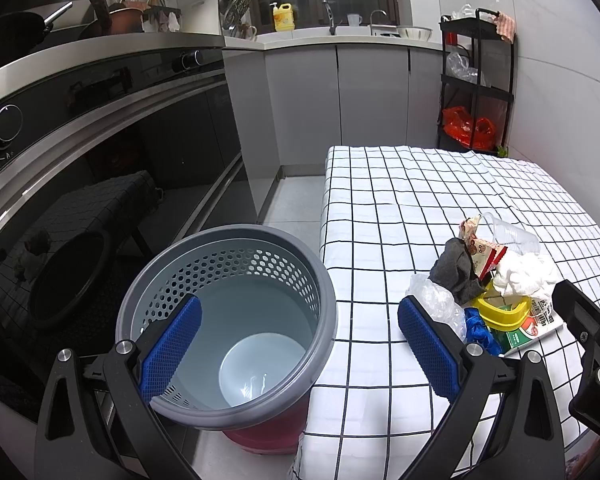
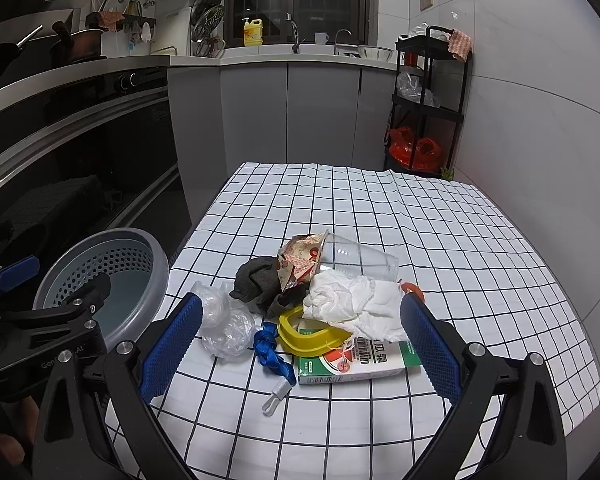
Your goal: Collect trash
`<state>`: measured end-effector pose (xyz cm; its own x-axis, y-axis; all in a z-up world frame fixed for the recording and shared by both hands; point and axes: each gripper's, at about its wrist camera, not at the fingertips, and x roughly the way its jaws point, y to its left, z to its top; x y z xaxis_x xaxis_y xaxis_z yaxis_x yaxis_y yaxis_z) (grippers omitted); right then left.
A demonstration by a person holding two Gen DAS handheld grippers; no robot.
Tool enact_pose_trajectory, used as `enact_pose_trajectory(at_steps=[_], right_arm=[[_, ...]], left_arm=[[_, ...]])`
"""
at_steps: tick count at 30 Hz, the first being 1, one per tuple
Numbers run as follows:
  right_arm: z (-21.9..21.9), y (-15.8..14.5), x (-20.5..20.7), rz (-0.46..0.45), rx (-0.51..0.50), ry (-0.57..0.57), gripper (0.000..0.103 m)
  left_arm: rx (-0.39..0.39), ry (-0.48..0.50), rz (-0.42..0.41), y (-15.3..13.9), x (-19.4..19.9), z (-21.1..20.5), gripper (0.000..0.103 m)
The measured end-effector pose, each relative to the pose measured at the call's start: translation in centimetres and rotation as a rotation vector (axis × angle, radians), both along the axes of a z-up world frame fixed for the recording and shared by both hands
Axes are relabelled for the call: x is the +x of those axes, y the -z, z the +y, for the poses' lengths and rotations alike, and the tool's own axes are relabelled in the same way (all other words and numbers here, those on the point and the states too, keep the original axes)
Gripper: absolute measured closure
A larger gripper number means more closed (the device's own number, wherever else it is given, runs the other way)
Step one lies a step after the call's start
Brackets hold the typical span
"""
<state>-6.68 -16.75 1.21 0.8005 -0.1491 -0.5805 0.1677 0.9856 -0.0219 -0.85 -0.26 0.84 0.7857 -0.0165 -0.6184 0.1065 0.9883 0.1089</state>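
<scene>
The bin (image 1: 236,332), a grey perforated basket with a pale inner pail, stood on the floor touching the table's (image 2: 380,216) left edge, probably so that trash could go straight from the checked cloth into it. Its pail appeared empty, which suggests collection had not yet begun. The left gripper (image 1: 300,344) hovered with jaws wide and nothing between them, one pad over the bin's mouth and the other over the table edge. The right gripper (image 2: 300,344) was likewise wide and empty, its pads flanking the near side of the trash pile (image 2: 320,300), apparently lined up for a first grasp.

The pile lay in one cluster near the table's front edge, close to the bin. It comprised a clear cup (image 2: 360,260) on its side with a printed wrapper (image 2: 300,260) at its mouth, a dark rag (image 2: 260,284), crumpled white tissue (image 2: 352,304), a clear plastic wad (image 2: 224,328), a yellow ring (image 2: 300,336), a blue strap (image 2: 268,352) with a white clip, and a green-and-white box (image 2: 360,364). Most pieces overlapped or touched.
</scene>
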Motion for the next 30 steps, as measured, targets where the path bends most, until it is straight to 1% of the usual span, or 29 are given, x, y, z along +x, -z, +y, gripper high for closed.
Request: enact_pose_trajectory(at_steps=[4, 7, 13, 18, 24, 30], right_arm=[[-0.2, 0.1, 0.1, 0.011, 0.003, -0.006, 0.008], [-1.1, 0.5, 0.1, 0.031, 0.035, -0.017, 0.008], [-4.4, 1.5, -0.3, 0.07, 0.082, 0.009, 0.008], [-7.2, 3.2, -0.4, 0.128, 0.136, 0.038, 0.008], [-8.5, 4.5, -0.4, 0.166, 0.125, 0.051, 0.008], [-9.3, 4.9, -0.1, 0.183, 0.17, 0.053, 0.008]], left_arm=[[-0.001, 0.0, 0.004, 0.1, 0.1, 0.0, 0.006], [-0.003, 0.001, 0.012, 0.3, 0.3, -0.1, 0.006], [-0.004, 0.015, 0.04, 1.1, 0.7, -0.9, 0.006], [-0.007, 0.029, 0.072, 1.9, 1.2, -1.8, 0.006], [0.003, 0.04, 0.097, 3.0, 2.0, -3.1, 0.006], [-0.014, 0.061, 0.142, 4.5, 3.0, -4.2, 0.006]])
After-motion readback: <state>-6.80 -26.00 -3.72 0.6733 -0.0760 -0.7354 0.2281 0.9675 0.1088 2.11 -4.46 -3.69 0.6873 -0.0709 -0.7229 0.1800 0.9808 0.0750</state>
